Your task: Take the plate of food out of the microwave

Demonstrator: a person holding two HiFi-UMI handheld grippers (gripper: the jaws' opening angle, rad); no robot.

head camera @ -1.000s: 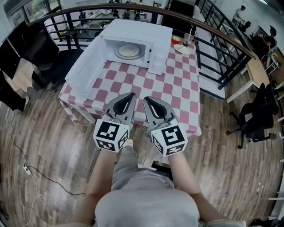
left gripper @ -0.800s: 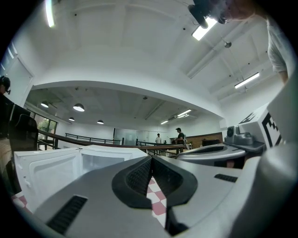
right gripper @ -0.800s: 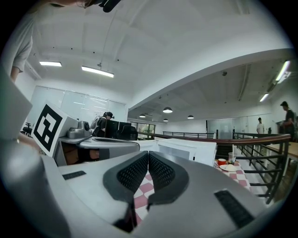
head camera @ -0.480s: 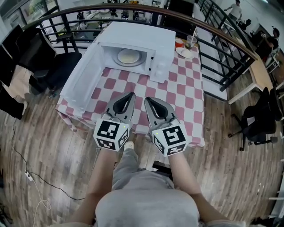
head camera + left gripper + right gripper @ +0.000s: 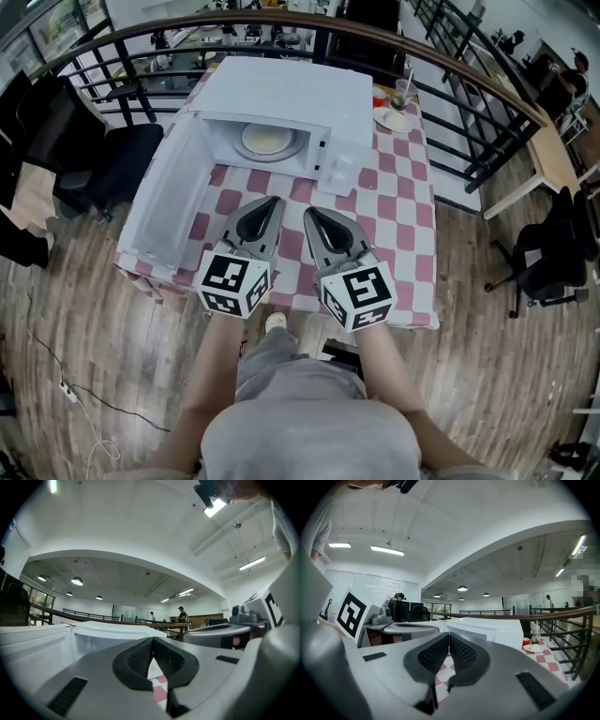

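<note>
A round pale plate point(image 5: 267, 139) sits inside the boxy white microwave point(image 5: 291, 89) at the far edge of the checked bench point(image 5: 398, 216). The left tool point(image 5: 274, 201) and right tool point(image 5: 310, 212) both have their ribbed jaws pressed together.

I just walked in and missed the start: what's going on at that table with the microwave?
A person holds a left gripper and a right gripper, both shut and empty, pointing level toward the white microwave on the checkered table. Its door stands open and the plate of food sits inside, untouched. Neither gripper has reached it yet.
</note>
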